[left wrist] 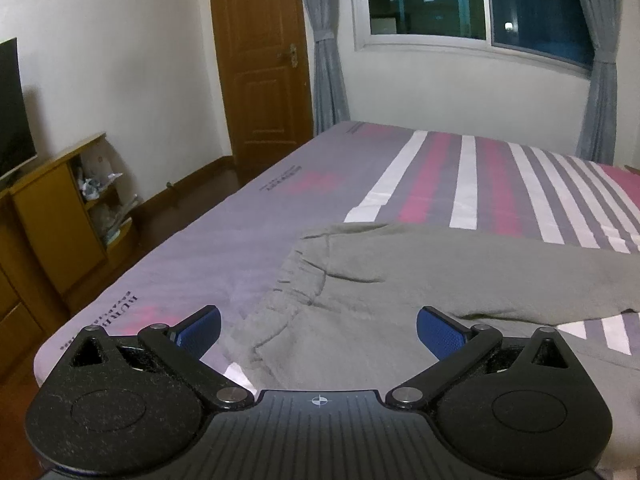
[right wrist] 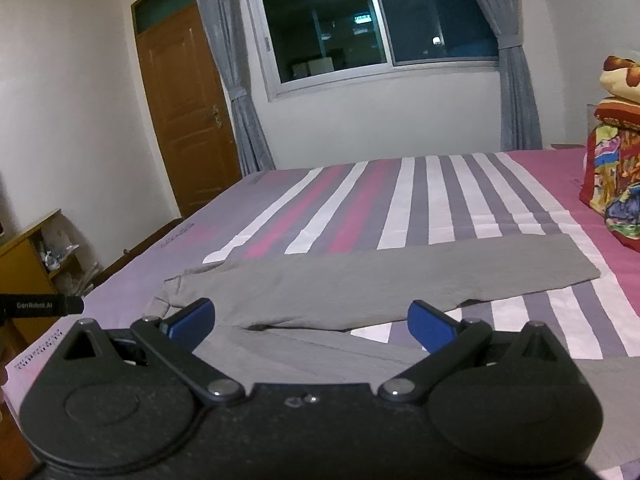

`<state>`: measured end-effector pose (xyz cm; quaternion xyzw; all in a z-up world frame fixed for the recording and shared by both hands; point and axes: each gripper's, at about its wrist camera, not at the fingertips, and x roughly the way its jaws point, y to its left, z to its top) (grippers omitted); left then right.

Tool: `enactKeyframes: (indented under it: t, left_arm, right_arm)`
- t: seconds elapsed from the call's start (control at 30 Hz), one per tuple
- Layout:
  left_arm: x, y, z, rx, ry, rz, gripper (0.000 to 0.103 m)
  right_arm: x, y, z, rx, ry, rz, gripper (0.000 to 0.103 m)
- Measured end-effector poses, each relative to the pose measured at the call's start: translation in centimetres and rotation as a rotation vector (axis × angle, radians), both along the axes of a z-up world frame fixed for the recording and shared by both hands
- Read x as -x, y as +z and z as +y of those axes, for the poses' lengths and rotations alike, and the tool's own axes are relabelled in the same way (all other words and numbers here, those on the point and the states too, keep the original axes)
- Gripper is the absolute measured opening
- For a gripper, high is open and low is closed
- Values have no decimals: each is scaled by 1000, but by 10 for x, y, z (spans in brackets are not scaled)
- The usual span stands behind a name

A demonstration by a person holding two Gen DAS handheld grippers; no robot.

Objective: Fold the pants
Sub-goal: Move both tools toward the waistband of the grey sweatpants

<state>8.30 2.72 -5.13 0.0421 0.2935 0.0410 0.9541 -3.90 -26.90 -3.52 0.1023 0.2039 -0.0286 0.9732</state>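
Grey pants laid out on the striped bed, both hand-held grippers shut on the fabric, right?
Not quite. The grey fabric pants do lie on the pink, grey and white striped bed, but both grippers are open: the left hand-held gripper in the left wrist view, the right hand-held gripper in the right wrist view, holding nothing.

pants [right wrist: 360, 280]: plain grey, centre of frame
bed sheet [right wrist: 400, 200]: lilac with pink, white and grey stripes
left gripper [left wrist: 319, 332]: black, blue pads
right gripper [right wrist: 311, 322]: black, blue pads
door [left wrist: 264, 60]: orange-brown wood, upper left
curtains [right wrist: 224, 60]: grey-blue
bedding pile [right wrist: 612, 168]: red, yellow, blue print, possibly floral, right edge
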Motion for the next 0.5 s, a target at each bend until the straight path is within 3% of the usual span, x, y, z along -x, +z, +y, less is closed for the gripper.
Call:
enactKeyframes:
  t: [0.5]
  left_arm:
    - [-59, -20, -4, 9, -10, 49, 103]
  right_arm:
    - [-44, -12, 12, 8, 56, 9, 103]
